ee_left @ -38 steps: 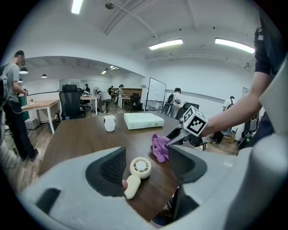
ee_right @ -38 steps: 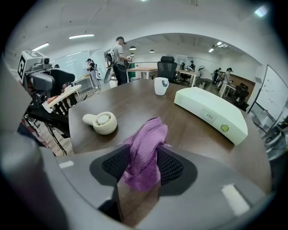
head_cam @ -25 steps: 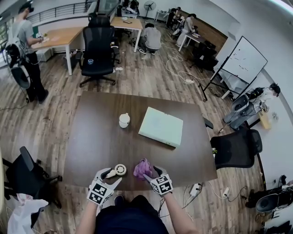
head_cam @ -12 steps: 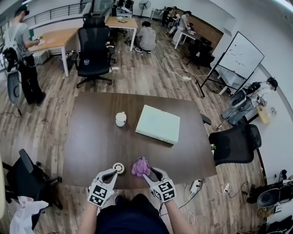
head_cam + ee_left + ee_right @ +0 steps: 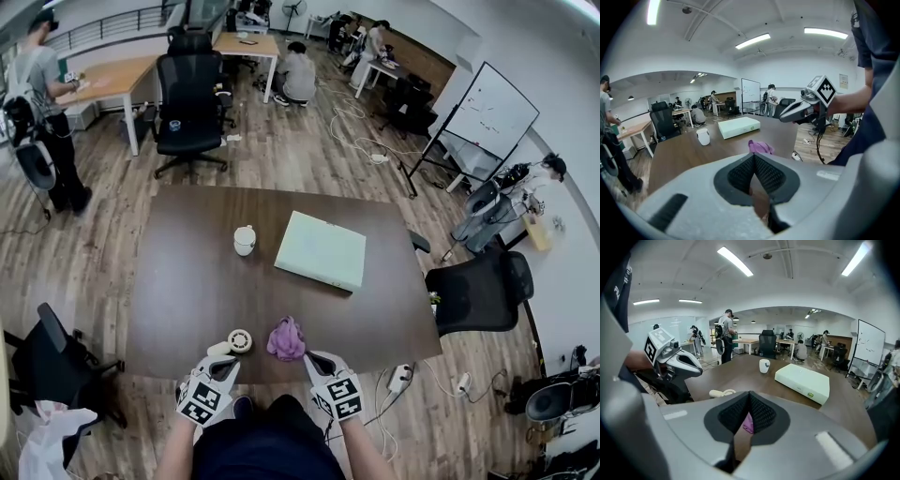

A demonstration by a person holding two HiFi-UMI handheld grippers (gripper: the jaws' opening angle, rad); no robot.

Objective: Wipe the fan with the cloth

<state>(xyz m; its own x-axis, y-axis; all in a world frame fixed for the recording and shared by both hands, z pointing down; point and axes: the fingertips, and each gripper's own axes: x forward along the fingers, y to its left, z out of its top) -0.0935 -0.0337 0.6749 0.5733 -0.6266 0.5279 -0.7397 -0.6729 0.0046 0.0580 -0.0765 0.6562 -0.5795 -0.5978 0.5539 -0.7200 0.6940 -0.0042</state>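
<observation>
**At bench near edge: both jaws together, empty**

The small white handheld fan (image 5: 240, 341) lies just left of the purple cloth (image 5: 286, 339) on the bench (image 5: 187, 272). The left gripper (image 5: 225, 363) jaws are fully together and hold nothing. The right gripper (image 5: 312, 357) jaws, near the cloth, have just been closing, with nothing between them.

A purple cloth (image 5: 286, 339) is lying on the dark brown worktop (image 5: 187, 272) beside a cream fan (image 5: 238, 342). At the frame's centre, a pale green box (image 5: 321, 249) and a white cup (image 5: 244, 240) are sitting. The left gripper (image 5: 223, 360) and right gripper (image 5: 316, 360) are showing black-and-white square markers.
</observation>
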